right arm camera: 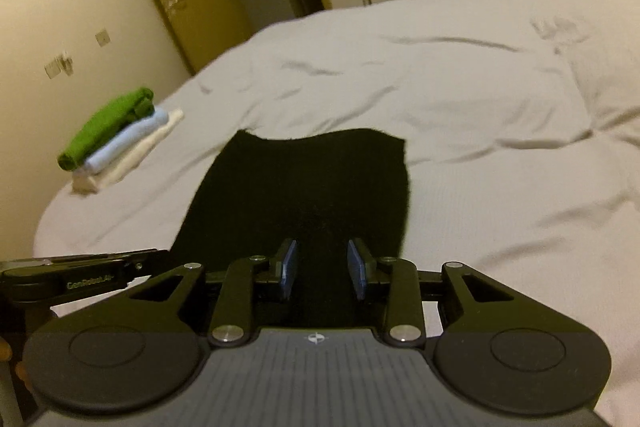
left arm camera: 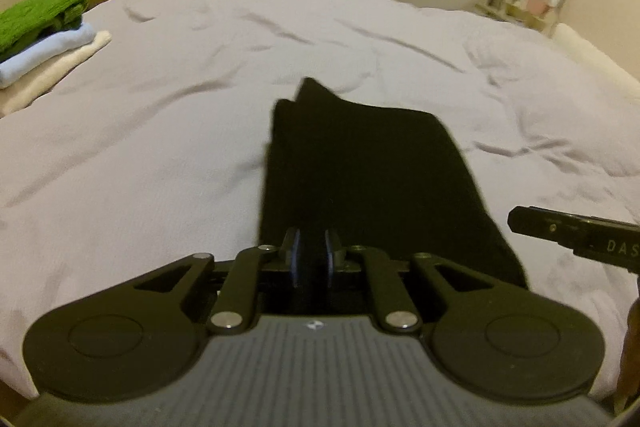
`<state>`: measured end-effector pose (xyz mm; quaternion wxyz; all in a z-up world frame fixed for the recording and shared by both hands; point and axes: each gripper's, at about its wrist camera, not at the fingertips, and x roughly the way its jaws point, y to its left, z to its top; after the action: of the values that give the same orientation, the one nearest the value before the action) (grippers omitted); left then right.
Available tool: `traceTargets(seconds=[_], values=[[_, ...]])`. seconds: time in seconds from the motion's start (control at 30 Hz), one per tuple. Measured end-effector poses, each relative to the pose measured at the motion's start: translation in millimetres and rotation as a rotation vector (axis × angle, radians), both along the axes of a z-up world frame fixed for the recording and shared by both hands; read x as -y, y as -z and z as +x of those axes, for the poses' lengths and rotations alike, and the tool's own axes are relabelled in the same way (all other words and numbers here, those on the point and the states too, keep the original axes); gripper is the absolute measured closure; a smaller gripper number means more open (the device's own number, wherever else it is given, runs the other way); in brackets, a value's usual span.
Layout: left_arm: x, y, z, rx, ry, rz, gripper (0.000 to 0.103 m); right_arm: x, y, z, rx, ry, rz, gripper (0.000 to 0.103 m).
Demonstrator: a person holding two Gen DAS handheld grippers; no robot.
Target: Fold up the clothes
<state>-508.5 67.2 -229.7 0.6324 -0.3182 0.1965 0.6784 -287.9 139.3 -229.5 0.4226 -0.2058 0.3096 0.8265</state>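
Black cloth, a dark garment (left arm camera: 352,167), lies narrowed on the bed (left arm camera: 160,147) near its front edge. We find the left gripper (left arm camera: 312,255) clamped on its near hem; the right gripper (right arm camera: 323,267) has jaws parted astride it. Three folded pieces (right arm camera: 116,143) sit stacked at the bed's left edge (done, we judge); this one remains in hand.

Matt black cloth garment (right arm camera: 304,195); wrinkled soft bedsheet (left arm camera: 160,147); matt plastic claw (right arm camera: 322,267) links, shiny metal rivets.
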Motion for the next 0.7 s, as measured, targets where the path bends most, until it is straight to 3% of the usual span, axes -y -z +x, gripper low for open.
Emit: traceTargets(seconds=[0.13, 0.3, 0.37, 0.53, 0.6, 0.67, 0.7], values=[[15, 12, 5, -0.013, 0.000, -0.037, 0.094, 28, 0, 10, 0.005, -0.022, -0.010, 0.069], [9, 39, 6, -0.035, -0.040, -0.090, 0.095, 40, 30, -7, 0.127, -0.060, -0.012, 0.065], [9, 39, 11, -0.062, -0.046, -0.092, 0.096, 41, 39, -10, 0.156, -0.068, -0.026, 0.058], [20, 22, 16, -0.074, -0.070, -0.090, 0.095, 47, 25, 4, 0.111, -0.043, -0.046, 0.058], [26, 13, 20, -0.077, -0.077, -0.101, 0.089, 49, 19, 9, 0.096, -0.032, -0.053, 0.052], [31, 7, 25, -0.089, -0.091, -0.119, 0.077, 52, 10, 10, 0.109, -0.017, -0.057, 0.037], [33, 4, 29, -0.100, -0.099, -0.130, 0.076, 53, 5, 10, 0.116, -0.011, -0.063, 0.031]])
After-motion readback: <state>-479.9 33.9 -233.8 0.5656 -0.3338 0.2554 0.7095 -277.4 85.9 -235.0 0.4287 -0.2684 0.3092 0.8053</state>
